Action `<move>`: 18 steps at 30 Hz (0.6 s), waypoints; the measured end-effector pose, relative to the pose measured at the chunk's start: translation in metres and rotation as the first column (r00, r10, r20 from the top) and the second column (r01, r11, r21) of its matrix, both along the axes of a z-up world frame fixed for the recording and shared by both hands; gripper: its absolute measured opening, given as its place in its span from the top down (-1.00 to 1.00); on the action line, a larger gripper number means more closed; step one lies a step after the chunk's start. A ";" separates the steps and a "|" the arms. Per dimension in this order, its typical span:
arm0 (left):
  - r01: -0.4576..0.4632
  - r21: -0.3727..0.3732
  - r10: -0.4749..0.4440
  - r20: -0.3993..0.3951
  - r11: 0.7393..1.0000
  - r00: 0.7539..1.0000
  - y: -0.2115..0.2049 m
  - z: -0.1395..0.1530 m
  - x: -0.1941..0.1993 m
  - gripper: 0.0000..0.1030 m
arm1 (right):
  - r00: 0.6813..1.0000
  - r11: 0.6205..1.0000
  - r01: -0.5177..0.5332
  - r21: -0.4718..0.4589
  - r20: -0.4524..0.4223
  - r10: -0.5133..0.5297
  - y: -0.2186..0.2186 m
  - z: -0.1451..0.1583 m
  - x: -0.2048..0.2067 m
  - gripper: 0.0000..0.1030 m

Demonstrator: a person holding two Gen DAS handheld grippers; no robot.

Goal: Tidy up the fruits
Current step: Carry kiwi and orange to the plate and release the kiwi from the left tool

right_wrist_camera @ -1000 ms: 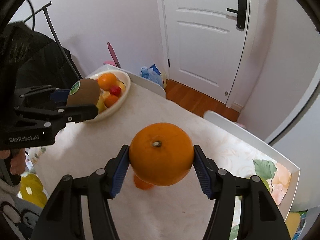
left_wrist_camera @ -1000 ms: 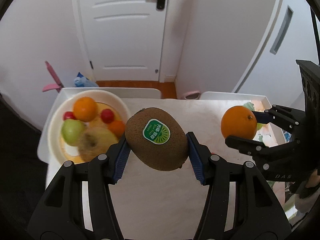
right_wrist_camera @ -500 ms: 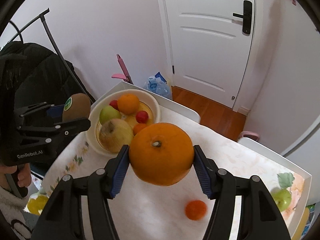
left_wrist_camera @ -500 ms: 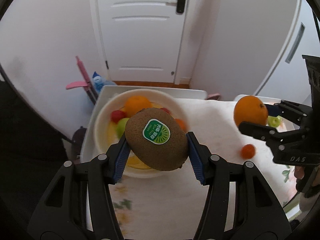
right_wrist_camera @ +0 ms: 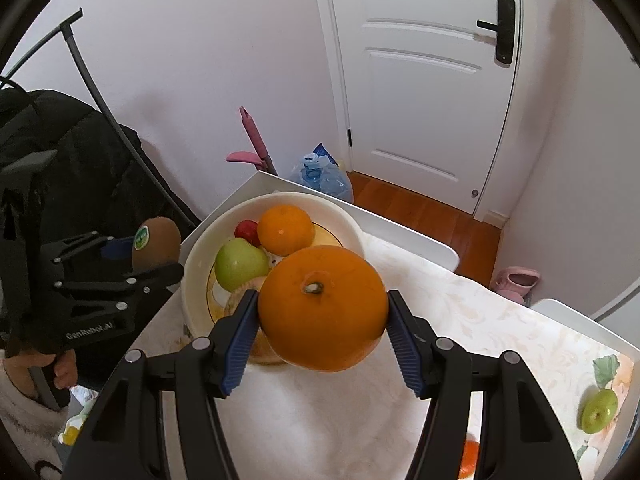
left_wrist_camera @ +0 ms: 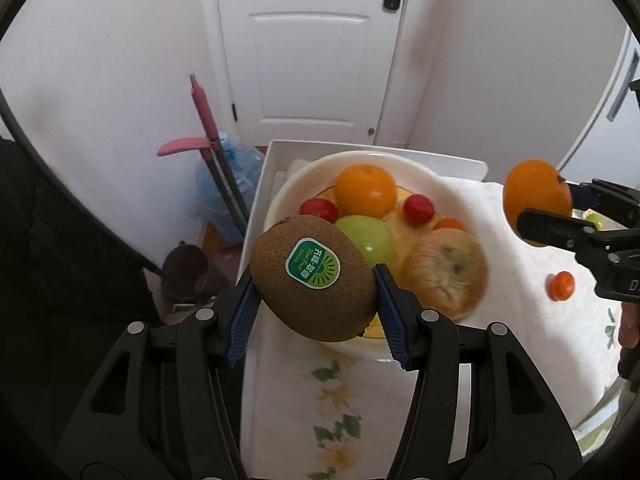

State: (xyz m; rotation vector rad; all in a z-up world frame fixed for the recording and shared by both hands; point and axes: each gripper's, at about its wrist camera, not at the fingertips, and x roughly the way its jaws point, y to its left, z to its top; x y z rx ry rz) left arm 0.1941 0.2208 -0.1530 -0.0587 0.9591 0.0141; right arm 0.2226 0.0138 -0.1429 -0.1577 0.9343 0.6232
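From the left wrist, the fruit bowl (left_wrist_camera: pixel 280 204) now sits close under the left gripper (left_wrist_camera: pixel 314 286), where a second ago it lay off to one side; unloading looks near. The gripper is clamped on a fuzzy brown kiwi (left_wrist_camera: pixel 312 280) with a green sticker, held just before the bowl's near rim.

From the right wrist, the right gripper (right_wrist_camera: pixel 322 312) clamps a glossy orange (right_wrist_camera: pixel 322 306), probably over the bowl's near edge. A green apple (right_wrist_camera: pixel 599 411) lies well apart from the bowl.
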 end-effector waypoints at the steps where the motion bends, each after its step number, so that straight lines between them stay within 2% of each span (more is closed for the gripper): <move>1: 0.002 0.004 -0.002 0.000 1.000 1.000 0.002 -0.003 0.003 -0.15 | 1.000 1.000 0.002 0.000 -0.001 -0.002 0.003 -0.001 0.001 -0.13; 13: 0.063 0.066 -0.061 -0.032 0.996 0.998 0.013 -0.031 0.032 -0.16 | 0.999 0.999 0.048 -0.009 -0.023 -0.048 0.020 -0.015 0.021 -0.13; 18: 0.068 0.022 -0.067 -0.032 0.997 0.997 0.016 -0.032 0.033 -0.17 | 0.998 0.998 0.058 -0.011 -0.031 -0.058 0.023 -0.017 0.028 -0.13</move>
